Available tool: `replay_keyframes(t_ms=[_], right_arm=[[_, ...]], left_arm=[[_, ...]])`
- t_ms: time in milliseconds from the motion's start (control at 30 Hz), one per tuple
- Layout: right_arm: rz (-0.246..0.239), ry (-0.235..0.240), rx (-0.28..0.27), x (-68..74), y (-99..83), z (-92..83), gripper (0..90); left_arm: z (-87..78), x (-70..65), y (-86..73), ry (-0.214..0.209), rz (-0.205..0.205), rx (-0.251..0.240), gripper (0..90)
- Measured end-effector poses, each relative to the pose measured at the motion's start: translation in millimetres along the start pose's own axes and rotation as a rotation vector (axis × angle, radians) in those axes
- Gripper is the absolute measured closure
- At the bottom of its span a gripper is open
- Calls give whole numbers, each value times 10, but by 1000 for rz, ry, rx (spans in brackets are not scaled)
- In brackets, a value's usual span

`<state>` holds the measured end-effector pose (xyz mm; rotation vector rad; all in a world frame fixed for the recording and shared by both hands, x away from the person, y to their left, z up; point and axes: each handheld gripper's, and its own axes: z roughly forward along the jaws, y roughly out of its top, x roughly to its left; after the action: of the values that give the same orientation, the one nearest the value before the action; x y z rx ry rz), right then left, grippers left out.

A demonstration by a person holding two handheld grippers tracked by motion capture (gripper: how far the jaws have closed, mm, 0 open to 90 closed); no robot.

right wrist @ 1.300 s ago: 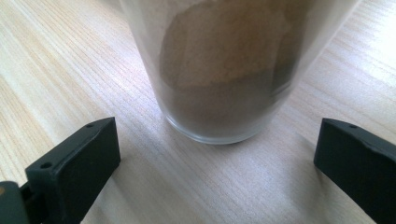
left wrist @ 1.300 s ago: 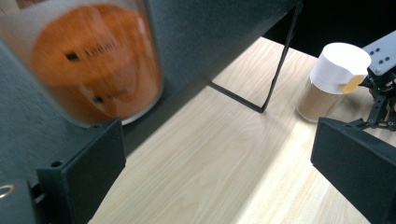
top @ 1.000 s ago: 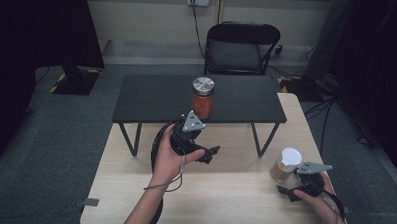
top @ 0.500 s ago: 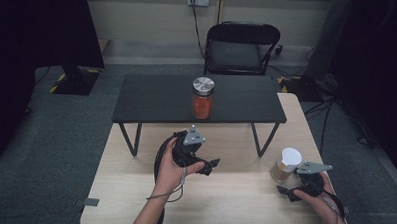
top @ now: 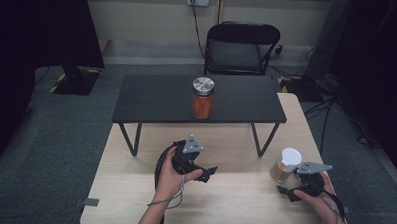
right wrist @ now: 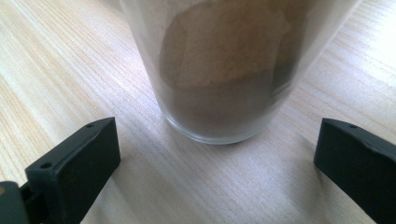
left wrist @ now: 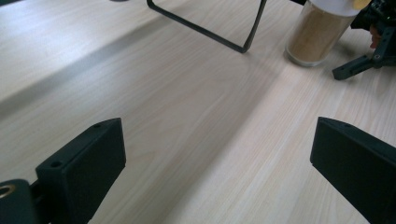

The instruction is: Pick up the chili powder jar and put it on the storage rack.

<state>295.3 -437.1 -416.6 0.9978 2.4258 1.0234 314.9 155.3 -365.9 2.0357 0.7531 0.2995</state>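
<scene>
Honestly, my right gripper point(right wrist: 215, 163) stands wide open just short of the tan jar point(right wrist: 229, 70), which sits on the table point(top: 233, 203) at four o'clock, so closing off-centre could tip or skid it. My left gripper point(left wrist: 215, 172) is open and empty mid-table. I count two jars, tan and red point(top: 202, 98), and two grippers.

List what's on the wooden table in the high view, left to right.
left gripper → jar with the white lid → right gripper, just beside that jar.
</scene>
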Motion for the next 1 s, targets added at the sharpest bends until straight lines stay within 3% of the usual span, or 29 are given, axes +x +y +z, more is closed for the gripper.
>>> replay_keyframes(t_ms=[1000], right_arm=[[0,0,0,0,0,0,0]], left_arm=[[116,79,-460,19,-56,85,29]])
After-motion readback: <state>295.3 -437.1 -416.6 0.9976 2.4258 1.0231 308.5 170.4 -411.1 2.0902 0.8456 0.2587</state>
